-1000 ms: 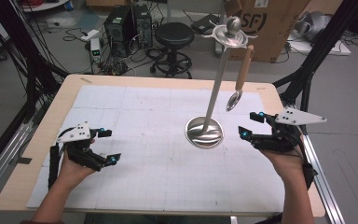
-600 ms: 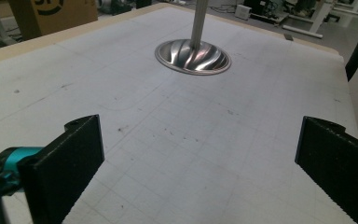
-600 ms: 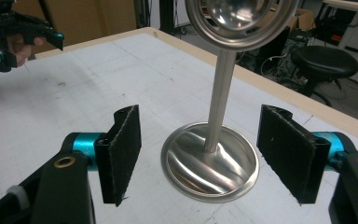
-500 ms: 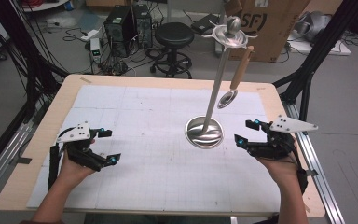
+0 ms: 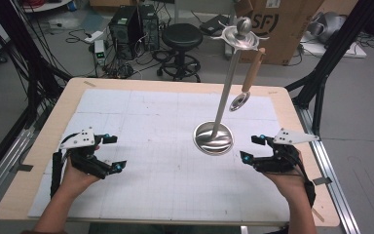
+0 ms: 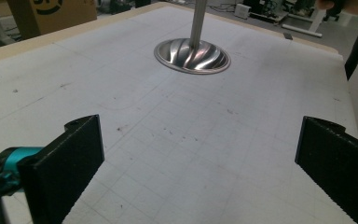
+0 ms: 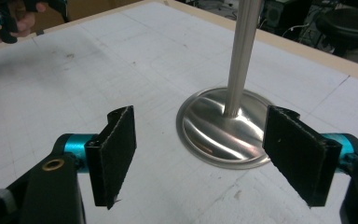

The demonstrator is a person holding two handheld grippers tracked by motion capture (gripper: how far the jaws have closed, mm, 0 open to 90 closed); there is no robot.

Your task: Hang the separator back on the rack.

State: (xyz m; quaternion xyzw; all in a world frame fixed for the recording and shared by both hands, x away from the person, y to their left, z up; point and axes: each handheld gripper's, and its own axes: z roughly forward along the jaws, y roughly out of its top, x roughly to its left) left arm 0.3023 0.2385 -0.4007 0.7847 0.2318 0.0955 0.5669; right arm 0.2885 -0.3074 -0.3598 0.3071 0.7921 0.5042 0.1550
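A steel stand rises from a round base (image 5: 213, 137) right of the mat's middle, its pole (image 5: 226, 83) leaning up to a hooked top (image 5: 241, 34). From a hook hangs a spoon (image 5: 247, 80) with a wooden handle and a metal bowl. My right gripper (image 5: 250, 148) sits low over the mat just right of the base (image 7: 223, 135); its jaws have just been opening and stand open with nothing between them (image 7: 205, 158). My left gripper (image 5: 115, 152) rests open at the mat's near left (image 6: 196, 172), far from the base (image 6: 192, 55).
A white gridded mat (image 5: 165, 122) covers the wooden table (image 5: 44, 126). Beyond the far edge are a black stool (image 5: 181, 36), computer boxes (image 5: 126, 22) and a cardboard box (image 5: 277, 24). Black frame struts (image 5: 321, 83) stand at the right side.
My right gripper has sunk toward the mat and shifted a little left, closer to the stand's base. The hanging spoon has swung slightly. The left gripper has kept still.
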